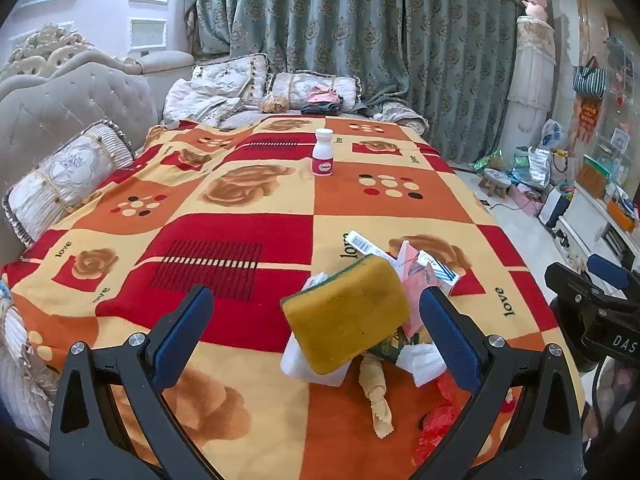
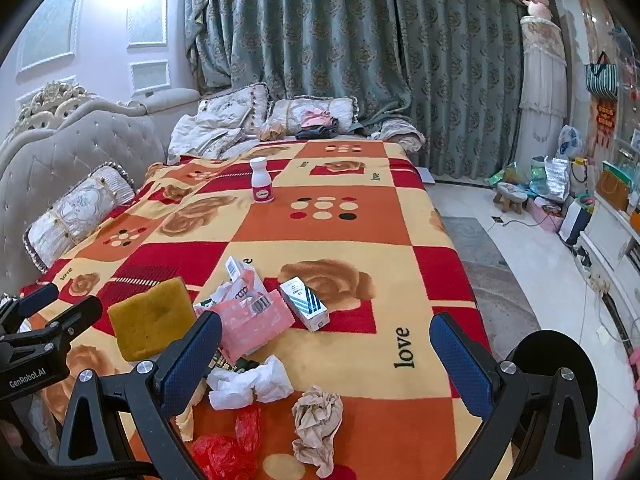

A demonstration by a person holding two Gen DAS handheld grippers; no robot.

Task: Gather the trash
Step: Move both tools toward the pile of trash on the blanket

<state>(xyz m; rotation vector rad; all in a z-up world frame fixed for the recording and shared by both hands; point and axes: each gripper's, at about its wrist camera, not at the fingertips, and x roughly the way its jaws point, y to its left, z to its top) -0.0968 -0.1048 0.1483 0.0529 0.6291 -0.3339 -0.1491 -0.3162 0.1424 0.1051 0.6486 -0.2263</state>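
Observation:
A trash pile lies on the patterned blanket. A yellow sponge sits on top of it, between my left gripper's wide-open fingers, touching neither. In the right wrist view the sponge is at left. The pile holds a pink plastic wrapper, a blue-striped small box, white crumpled tissue, a beige crumpled paper and a red plastic bag. My right gripper is open and empty above the pile. A white bottle with a pink label stands upright farther back.
Cushions and a tufted sofa back run along the left. Clothes and pillows lie at the far end before the curtain. The bed's right edge drops to a tiled floor with a small stool and clutter.

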